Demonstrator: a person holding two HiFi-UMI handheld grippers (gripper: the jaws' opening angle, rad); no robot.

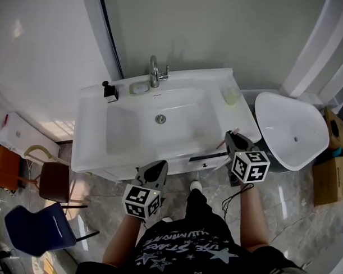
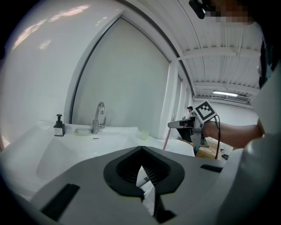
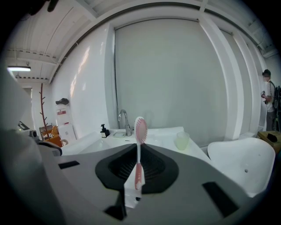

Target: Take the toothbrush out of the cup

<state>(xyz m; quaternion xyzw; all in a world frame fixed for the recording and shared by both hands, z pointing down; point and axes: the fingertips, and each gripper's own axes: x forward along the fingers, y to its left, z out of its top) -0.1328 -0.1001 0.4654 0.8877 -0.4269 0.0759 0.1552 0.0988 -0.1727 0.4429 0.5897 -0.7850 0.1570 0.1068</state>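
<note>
A pink toothbrush (image 3: 140, 132) stands upright between the jaws of my right gripper (image 3: 134, 184), which is shut on its handle. In the head view the right gripper (image 1: 231, 137) hovers over the front right corner of the white sink (image 1: 93, 131), and the toothbrush (image 1: 221, 143) pokes out to its left. The pale translucent cup (image 1: 231, 95) stands empty on the sink's back right corner, well beyond that gripper; the cup (image 3: 182, 140) also shows in the right gripper view. My left gripper (image 1: 156, 170) hangs in front of the sink's front edge, jaws together and empty (image 2: 145, 182).
A faucet (image 1: 155, 71), a soap dish (image 1: 139, 88) and a black pump bottle (image 1: 110, 91) line the sink's back edge. A white toilet bowl (image 1: 289, 132) stands to the right, with cardboard boxes (image 1: 333, 167) past it. A brown stool (image 1: 55, 180) and a blue chair (image 1: 36, 227) stand at left.
</note>
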